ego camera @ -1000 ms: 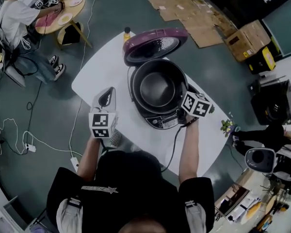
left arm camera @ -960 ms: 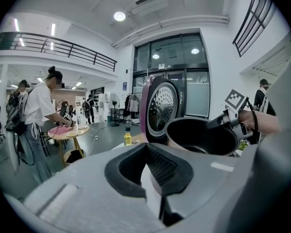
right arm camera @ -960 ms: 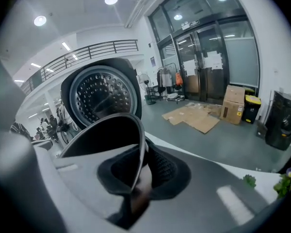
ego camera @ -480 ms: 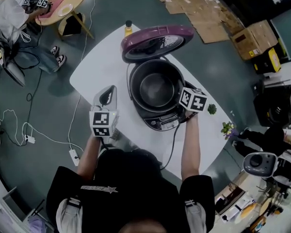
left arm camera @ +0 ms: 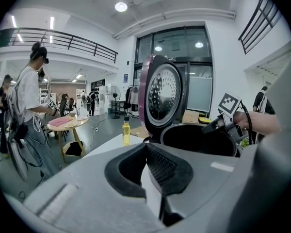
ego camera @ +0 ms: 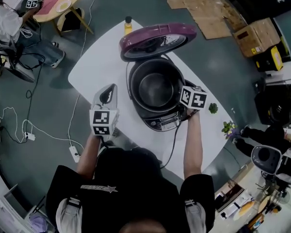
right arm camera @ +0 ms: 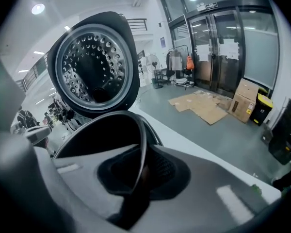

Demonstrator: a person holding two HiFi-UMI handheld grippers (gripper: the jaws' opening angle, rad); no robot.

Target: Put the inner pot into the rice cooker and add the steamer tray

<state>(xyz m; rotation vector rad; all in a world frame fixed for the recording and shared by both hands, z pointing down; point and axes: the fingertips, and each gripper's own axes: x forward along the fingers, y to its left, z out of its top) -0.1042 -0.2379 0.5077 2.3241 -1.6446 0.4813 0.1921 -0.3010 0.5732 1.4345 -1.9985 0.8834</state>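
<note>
The rice cooker (ego camera: 161,121) stands on the white table (ego camera: 99,69) with its purple lid (ego camera: 157,39) swung up at the far side. The dark inner pot (ego camera: 155,87) sits inside it. My right gripper (ego camera: 183,96) is at the pot's right edge, shut on the rim. In the right gripper view the thin rim (right arm camera: 137,125) runs between the jaws of the right gripper (right arm camera: 143,165). My left gripper (ego camera: 107,92) hovers left of the cooker, shut and empty. In the left gripper view the left gripper (left arm camera: 146,145) faces the pot (left arm camera: 199,141) and lid (left arm camera: 162,96). I see no steamer tray.
A yellow bottle (ego camera: 128,25) stands at the table's far edge. A small green plant (ego camera: 213,108) lies right of the cooker, and its cord (ego camera: 172,147) trails toward me. A person sits at a round wooden table (ego camera: 58,4) at the far left. Cardboard (ego camera: 203,6) lies on the floor.
My right gripper has sunk with the pot's rim, and the pot now sits lower in the cooker. The left gripper has dropped a little beside it.
</note>
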